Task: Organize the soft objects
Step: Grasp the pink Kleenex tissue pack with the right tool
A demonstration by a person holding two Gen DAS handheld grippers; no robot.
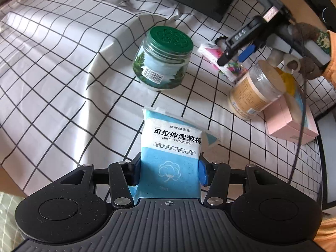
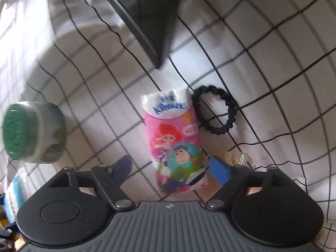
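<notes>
Left gripper [image 1: 170, 169]: fingers clamped on the sides of a blue-and-white plastic pack of stretch wet cotton [image 1: 171, 147], held in front of the green-lidded glass jar [image 1: 162, 57].
Right gripper [image 2: 170, 169]: fingers spread apart, one on each side of the lower end of a pink cartoon-printed tissue pack [image 2: 175, 145]; contact unclear.
Tissue pack: lies on the white black-checked cloth [image 1: 63, 63], to the right of the green-lidded jar, touching a black braided hair tie [image 2: 214, 109].
Beige-labelled clear plastic jar [image 1: 255, 90]: right of the green-lidded jar, against pale pink boxes [image 1: 290, 121].
</notes>
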